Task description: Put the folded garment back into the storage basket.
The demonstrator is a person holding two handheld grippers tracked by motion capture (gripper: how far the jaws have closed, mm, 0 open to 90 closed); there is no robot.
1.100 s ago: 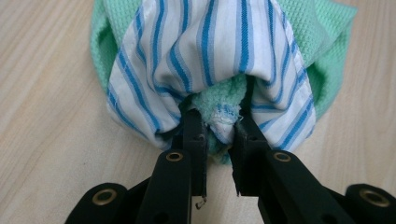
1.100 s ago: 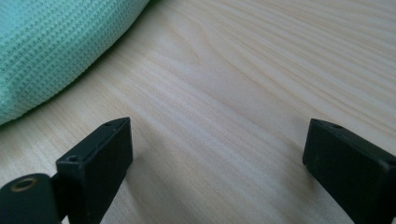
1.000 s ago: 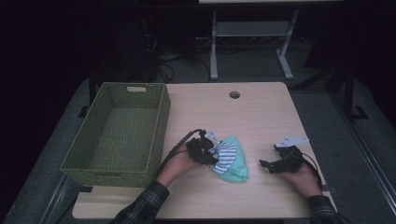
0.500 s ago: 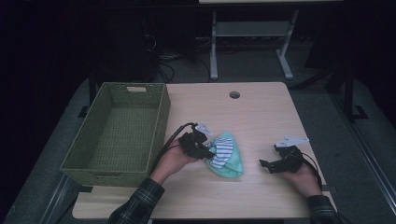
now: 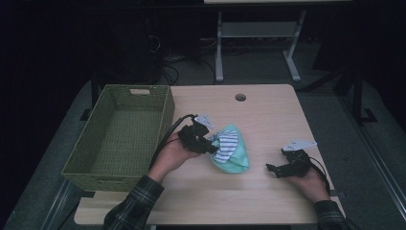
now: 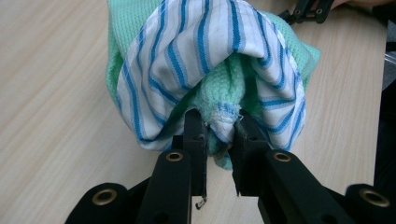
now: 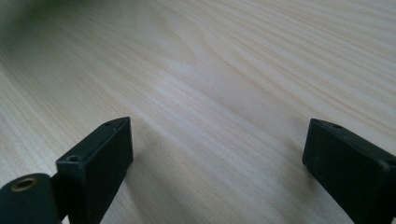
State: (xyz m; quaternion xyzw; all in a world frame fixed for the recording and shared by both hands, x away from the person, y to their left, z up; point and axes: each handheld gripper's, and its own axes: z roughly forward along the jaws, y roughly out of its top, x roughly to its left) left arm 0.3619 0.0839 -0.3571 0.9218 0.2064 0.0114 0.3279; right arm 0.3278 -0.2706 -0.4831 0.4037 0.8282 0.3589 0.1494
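Note:
A bundle of cloth, a mint-green towel (image 5: 235, 154) with a blue-and-white striped cloth (image 5: 226, 143) over it, hangs just above the middle of the table (image 5: 268, 110). My left gripper (image 5: 209, 143) is shut on the bundle's left end. In the left gripper view its jaws pinch the green towel's edge (image 6: 219, 116), with the striped cloth (image 6: 205, 51) draped around it. My right gripper (image 5: 274, 168) rests at the table's right front, open. In the right gripper view its fingers (image 7: 100, 158) stand wide apart over bare wood.
A green woven basket (image 5: 119, 139), with nothing in it, stands on the table's left side, close to my left hand. A cable hole (image 5: 240, 97) sits near the table's far edge. The other gripper (image 6: 306, 9) shows beyond the cloth in the left gripper view.
My left gripper has risen and shifted slightly toward the far side, lifting the cloth bundle's gripped end off the table. The right gripper has stayed where it was.

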